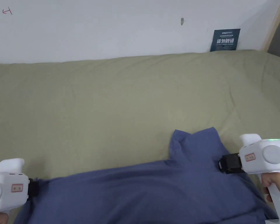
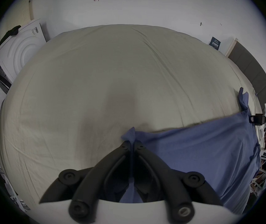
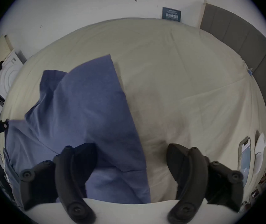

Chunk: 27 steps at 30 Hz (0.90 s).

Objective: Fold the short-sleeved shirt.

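A blue short-sleeved shirt (image 1: pixel 154 192) lies spread on the bed at the near edge, with one part (image 1: pixel 194 140) pointing toward the wall. My left gripper (image 1: pixel 37 187) is at the shirt's left end. In the left gripper view it (image 2: pixel 132 142) is shut on a pinch of blue cloth (image 2: pixel 193 146). My right gripper (image 1: pixel 221 164) sits at the shirt's right side. Its jaws (image 3: pixel 131 147) stand wide open, the left one over the blue cloth (image 3: pixel 83 106) and the right one over the bare sheet. Each gripper view shows the other gripper far off: the right gripper (image 2: pixel 251 122), the left gripper (image 3: pixel 3 126).
The olive bed sheet (image 1: pixel 107 102) stretches to a white wall with a dark sign (image 1: pixel 225 40). A grey padded headboard (image 3: pixel 242 38) borders the right side. A phone (image 3: pixel 245 159) and a white object (image 3: pixel 259 153) lie at the bed's right edge. White foam packaging (image 2: pixel 20 49) stands at the left.
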Tool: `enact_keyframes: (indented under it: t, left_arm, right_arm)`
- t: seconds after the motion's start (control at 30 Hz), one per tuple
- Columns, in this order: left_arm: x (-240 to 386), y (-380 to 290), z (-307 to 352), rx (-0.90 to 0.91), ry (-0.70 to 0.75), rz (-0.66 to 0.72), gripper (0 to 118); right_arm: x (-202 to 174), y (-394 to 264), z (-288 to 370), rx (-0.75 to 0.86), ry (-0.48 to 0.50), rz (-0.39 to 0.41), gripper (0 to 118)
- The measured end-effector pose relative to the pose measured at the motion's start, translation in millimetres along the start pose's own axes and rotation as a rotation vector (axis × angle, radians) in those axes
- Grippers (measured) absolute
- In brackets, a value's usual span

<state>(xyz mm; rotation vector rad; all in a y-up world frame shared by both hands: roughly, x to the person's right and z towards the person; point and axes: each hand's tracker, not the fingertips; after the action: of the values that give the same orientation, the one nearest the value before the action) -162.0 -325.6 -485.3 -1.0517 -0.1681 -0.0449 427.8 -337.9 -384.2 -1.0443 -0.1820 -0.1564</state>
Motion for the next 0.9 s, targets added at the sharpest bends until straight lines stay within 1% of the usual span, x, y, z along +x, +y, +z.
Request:
enact_keyframes:
  t: [0.03, 0.07, 0.1, 0.13, 0.17, 0.23, 0.33, 0.53, 0.7, 0.8, 0.9]
  left_arm:
    - [0.1, 0.0, 0.9, -0.001, -0.001, -0.005, 2]
    - [0.4, -0.3, 2.2, 0.000, -0.001, -0.009, 2]
    - [0.1, -1.3, 4.3, 0.003, -0.004, -0.011, 2]
    - [-1.0, -2.1, 6.3, 0.008, -0.007, -0.009, 2]
    - [-2.7, -3.4, 9.7, 0.017, -0.012, -0.001, 2]
    - [-5.9, -6.2, 18.9, 0.034, -0.026, 0.024, 2]
    - [-10.6, -11.6, 40.7, 0.065, -0.038, 0.035, 2]
    - [-20.0, -39.0, 98.1, 0.139, -0.052, 0.022, 2]
    - [-24.7, -87.7, 148.8, 0.202, -0.053, -0.022, 2]
    - [-29.9, -123.3, 169.1, 0.229, -0.070, -0.028, 2]
    - [-34.7, -157.0, 177.9, 0.247, -0.087, -0.022, 2]
  right_arm:
    - [0.5, -0.9, 6.3, 0.006, -0.009, 0.019, 87]
    - [2.0, -3.8, 12.1, 0.033, 0.029, 0.040, 69]
    - [5.0, -5.8, 18.5, 0.040, 0.071, 0.024, 49]
    - [6.1, -7.3, 21.2, 0.043, 0.081, 0.007, 13]
    - [5.2, -11.8, 30.6, 0.078, 0.057, 0.003, 4]
    - [-3.4, -18.0, 49.9, 0.092, 0.095, -0.022, 4]
    - [-3.2, -23.4, 72.2, 0.127, 0.095, -0.011, 4]
    - [-2.5, -53.5, 137.6, 0.203, 0.140, -0.010, 4]
    - [-4.6, -105.3, 191.1, 0.258, 0.153, 0.023, 4]
    - [-1.6, -142.8, 207.7, 0.276, 0.160, 0.032, 4]
    - [2.1, -180.3, 216.4, 0.286, 0.179, 0.023, 4]
